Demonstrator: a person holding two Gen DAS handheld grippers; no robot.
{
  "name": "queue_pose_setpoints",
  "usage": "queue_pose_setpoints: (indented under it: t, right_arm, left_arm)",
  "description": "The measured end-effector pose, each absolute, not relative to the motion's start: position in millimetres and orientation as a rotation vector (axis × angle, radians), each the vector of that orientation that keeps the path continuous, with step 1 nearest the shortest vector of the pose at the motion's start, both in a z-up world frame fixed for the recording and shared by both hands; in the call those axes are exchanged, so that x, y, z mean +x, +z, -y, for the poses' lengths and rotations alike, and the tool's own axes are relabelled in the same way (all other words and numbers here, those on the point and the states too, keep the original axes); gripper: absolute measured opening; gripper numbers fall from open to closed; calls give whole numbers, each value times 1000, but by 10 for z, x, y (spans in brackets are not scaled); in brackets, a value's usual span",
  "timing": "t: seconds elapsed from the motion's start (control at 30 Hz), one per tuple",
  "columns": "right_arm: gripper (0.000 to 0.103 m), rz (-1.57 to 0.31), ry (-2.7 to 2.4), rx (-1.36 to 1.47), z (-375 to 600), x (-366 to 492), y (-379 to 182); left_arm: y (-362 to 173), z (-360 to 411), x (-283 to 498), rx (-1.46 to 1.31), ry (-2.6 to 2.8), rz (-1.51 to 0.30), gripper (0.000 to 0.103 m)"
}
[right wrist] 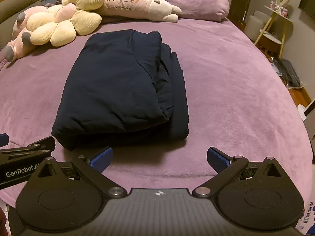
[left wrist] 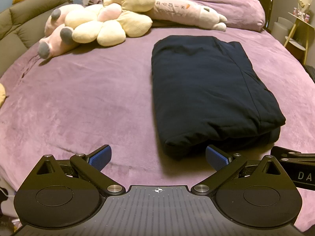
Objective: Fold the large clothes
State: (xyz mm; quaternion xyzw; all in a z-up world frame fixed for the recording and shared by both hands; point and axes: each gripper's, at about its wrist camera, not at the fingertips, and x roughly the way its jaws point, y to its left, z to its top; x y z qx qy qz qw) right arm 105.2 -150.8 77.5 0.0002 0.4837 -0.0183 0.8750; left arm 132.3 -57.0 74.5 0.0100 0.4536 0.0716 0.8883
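A dark navy garment (left wrist: 206,90) lies folded into a thick rectangle on the purple bed cover (left wrist: 88,102). In the right wrist view the same garment (right wrist: 122,88) sits left of centre, its layered edges showing on the right side. My left gripper (left wrist: 158,157) is open just short of the garment's near edge, nothing between its blue pads. My right gripper (right wrist: 159,158) is also open, a little in front of the garment's near right corner and apart from it. The body of the left gripper shows at the left edge of the right wrist view.
Cream and pink plush toys (left wrist: 102,23) and a long pink pillow (left wrist: 185,11) lie at the back of the bed. A purple duvet (right wrist: 193,2) is bunched at the far right. A small yellow side table (right wrist: 275,25) stands to the right of the bed; a grey headboard (left wrist: 17,21) runs along the left.
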Motion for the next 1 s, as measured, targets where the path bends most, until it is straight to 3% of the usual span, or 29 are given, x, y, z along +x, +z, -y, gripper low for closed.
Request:
queue_pose_setpoints:
  t: [1.0]
  right_arm:
    - [102, -1003, -50, 9, 1519, 1025, 791]
  left_arm:
    - [766, 455, 1318, -28, 131, -927, 103]
